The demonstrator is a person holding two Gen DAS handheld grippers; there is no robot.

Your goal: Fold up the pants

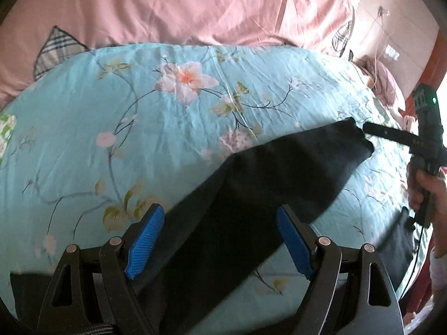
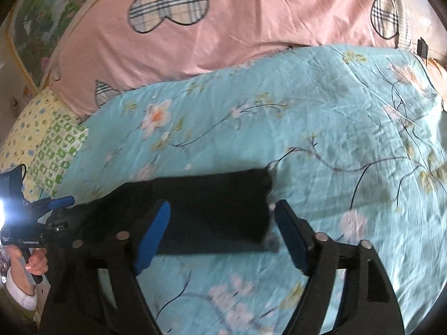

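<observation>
Pants stretched out long across the bed, one hand-held gripper over each stretch of them

The black pants point(image 1: 279, 173) lie flat on the blue floral bedspread point(image 1: 139, 111), long axis running roughly from one gripper toward the other. Left hand-held gripper point(image 1: 220, 237) has its jaws apart, straddling the cloth, not pinching. Right hand-held gripper point(image 2: 220, 231) is also apart, over the hem end, so I'd guess that end gets grabbed first.
</observation>
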